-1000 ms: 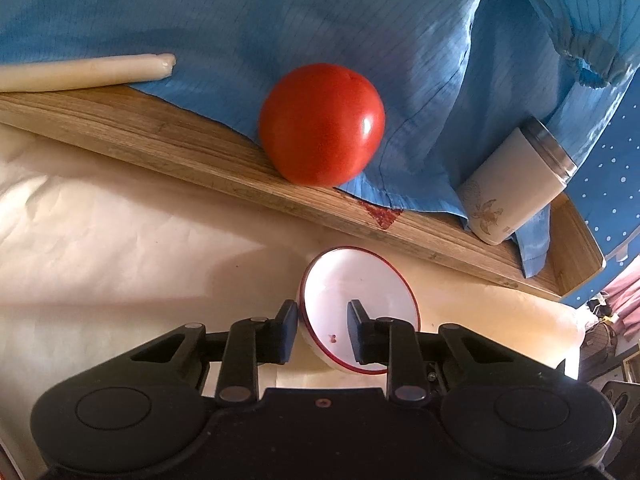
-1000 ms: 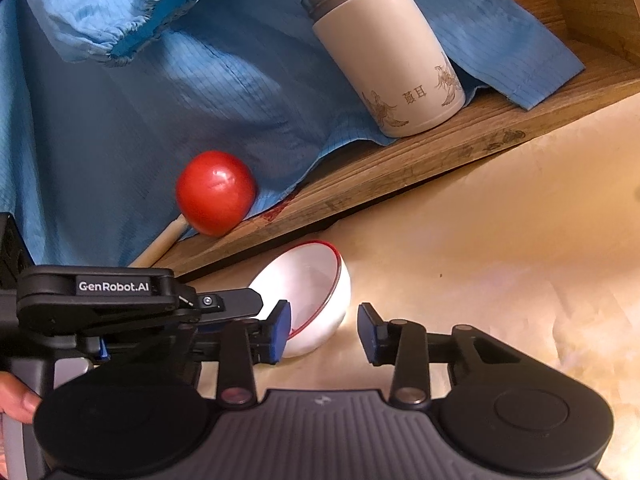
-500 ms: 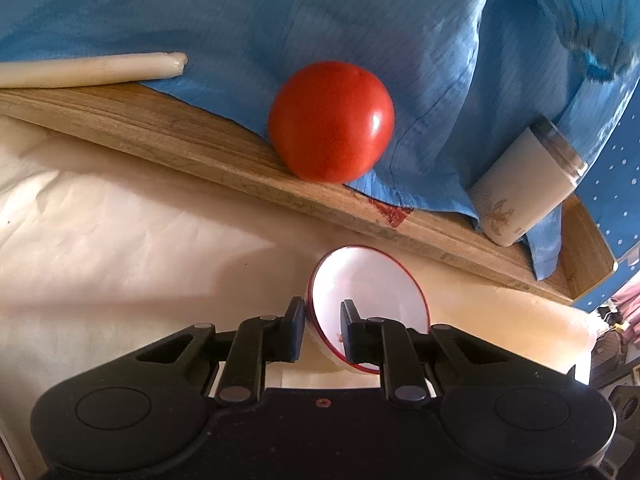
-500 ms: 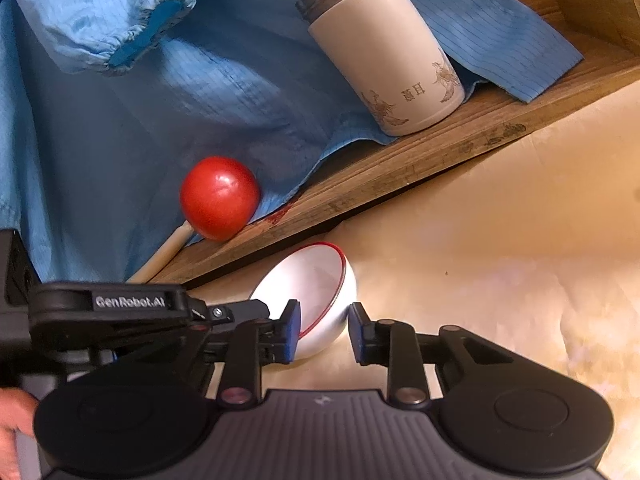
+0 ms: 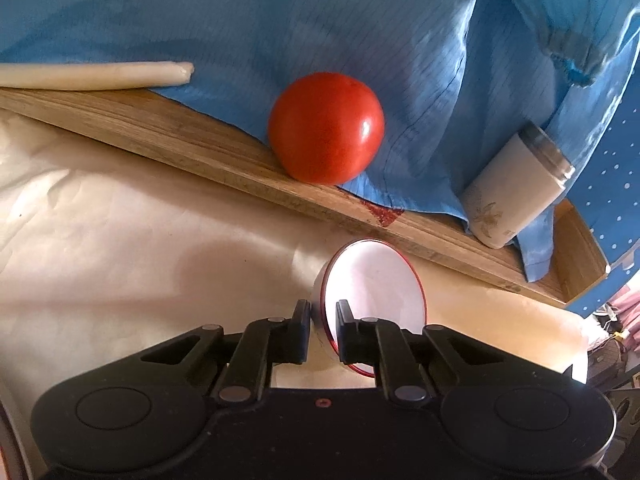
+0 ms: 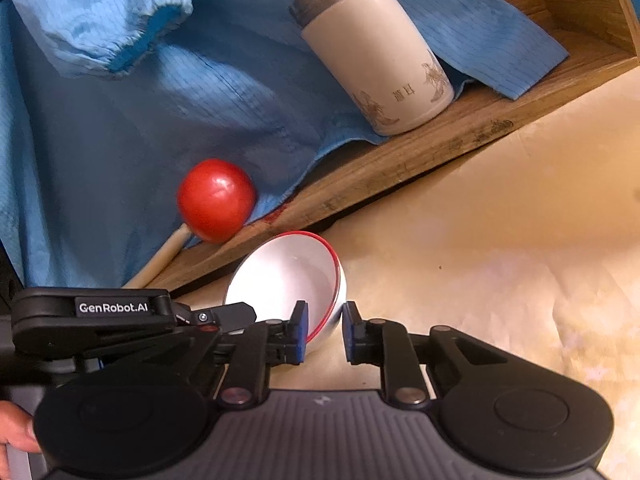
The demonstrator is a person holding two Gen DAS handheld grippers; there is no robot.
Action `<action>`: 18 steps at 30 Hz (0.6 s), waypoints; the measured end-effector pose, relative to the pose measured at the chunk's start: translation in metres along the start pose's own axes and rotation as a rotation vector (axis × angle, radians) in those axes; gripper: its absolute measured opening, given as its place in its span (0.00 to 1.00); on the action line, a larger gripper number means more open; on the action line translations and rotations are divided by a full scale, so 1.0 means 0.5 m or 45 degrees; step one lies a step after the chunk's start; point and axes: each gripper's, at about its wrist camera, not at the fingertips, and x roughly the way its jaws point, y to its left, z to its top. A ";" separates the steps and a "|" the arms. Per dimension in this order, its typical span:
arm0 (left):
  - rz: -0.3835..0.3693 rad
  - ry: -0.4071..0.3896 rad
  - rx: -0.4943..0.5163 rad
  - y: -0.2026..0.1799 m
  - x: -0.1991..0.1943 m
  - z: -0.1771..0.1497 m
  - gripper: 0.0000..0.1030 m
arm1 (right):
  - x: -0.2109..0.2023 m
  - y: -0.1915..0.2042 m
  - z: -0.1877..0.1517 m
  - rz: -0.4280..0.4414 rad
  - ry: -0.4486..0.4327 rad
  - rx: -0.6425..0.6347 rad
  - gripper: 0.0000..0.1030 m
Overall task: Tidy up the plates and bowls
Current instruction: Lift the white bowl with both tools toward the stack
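Work surface (image 6: 500, 280): cream, creased paper covering, sunlit. Far edge: low wooden tray (image 5: 224, 160), raised rim, draped with blue garment (image 5: 280, 20); elastic cuff visible at far left in right wrist view. On tray: red tomato (image 5: 326, 128) resting on garment at near rim; pale stick (image 5: 92, 76) at far left; cream tumbler (image 6: 372, 56) with steel lid, upright, at right. Blue dotted fabric at right margin of left wrist view.

White bowl (image 6: 288, 280), red rim: on paper, just before tray's near rim, tipped on edge, held by both tools.

Left gripper (image 5: 322, 330): jaws just closing, now clamped on bowl rim, one finger inside, one outside against wall. Narrow gap, filled by bowl wall.

Right gripper (image 6: 324, 332): jaws just closing, bowl's rim between them. Left finger (image 6: 298, 334) inside bowl at rim; right finger beside outer wall. Firm contact on both sides: cannot tell.

Person's fingertip at lower left of right wrist view.
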 end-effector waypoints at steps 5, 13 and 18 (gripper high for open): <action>-0.029 -0.014 -0.011 0.012 -0.038 0.003 0.13 | -0.020 0.019 -0.002 0.031 -0.030 -0.015 0.19; -0.076 -0.057 -0.033 0.031 -0.100 0.004 0.13 | -0.040 0.073 -0.013 0.038 -0.055 -0.056 0.19; -0.100 -0.075 -0.054 0.053 -0.140 -0.001 0.12 | -0.064 0.120 -0.013 0.042 -0.080 -0.109 0.19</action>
